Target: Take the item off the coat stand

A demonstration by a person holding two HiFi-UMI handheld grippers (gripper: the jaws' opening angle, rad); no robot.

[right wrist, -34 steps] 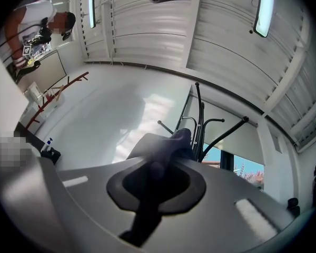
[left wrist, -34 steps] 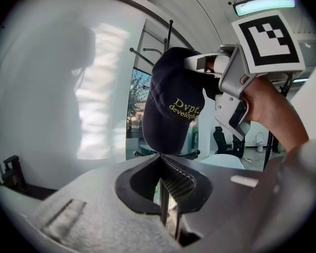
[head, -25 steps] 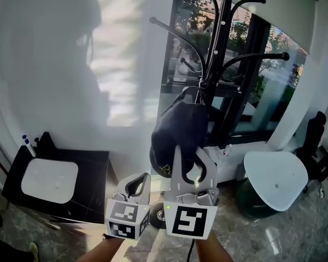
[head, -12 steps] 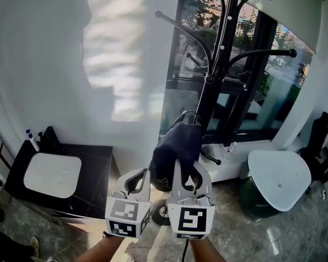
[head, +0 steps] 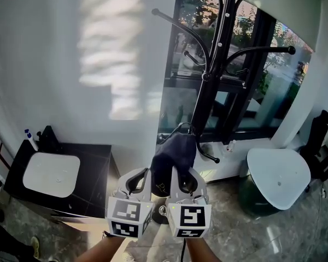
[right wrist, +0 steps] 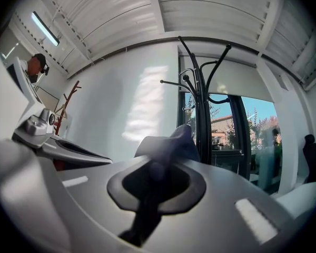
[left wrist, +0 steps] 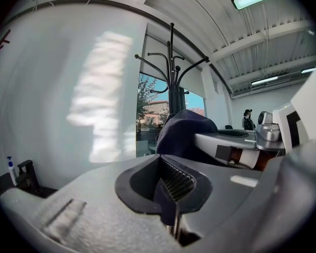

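Note:
A dark navy cap (head: pixel 174 156) hangs from my right gripper (head: pixel 181 178), whose jaws are shut on its fabric. The cap sits low in front of the black coat stand (head: pixel 210 75), beside its lower hook and clear of the upper arms. In the right gripper view the cap (right wrist: pixel 167 144) bunches out of the shut jaws of my right gripper (right wrist: pixel 150 186), with the coat stand (right wrist: pixel 200 104) behind. My left gripper (head: pixel 136 183) stays just left of the right one, shut and holding nothing. The left gripper view shows the left gripper (left wrist: pixel 173 196) closed and the cap (left wrist: pixel 183 133) off to its right.
A black cabinet (head: pixel 93 171) carrying a white basin (head: pixel 49 176) and a spray bottle (head: pixel 27 138) stands at lower left. A round white table (head: pixel 279 173) and a dark chair (head: pixel 317 138) are at right. Dark-framed windows (head: pixel 251 70) back the stand. A person (left wrist: pixel 247 119) stands far off.
The right gripper has come down and back toward me with the cap, which has left the stand's arm. The left gripper has barely moved.

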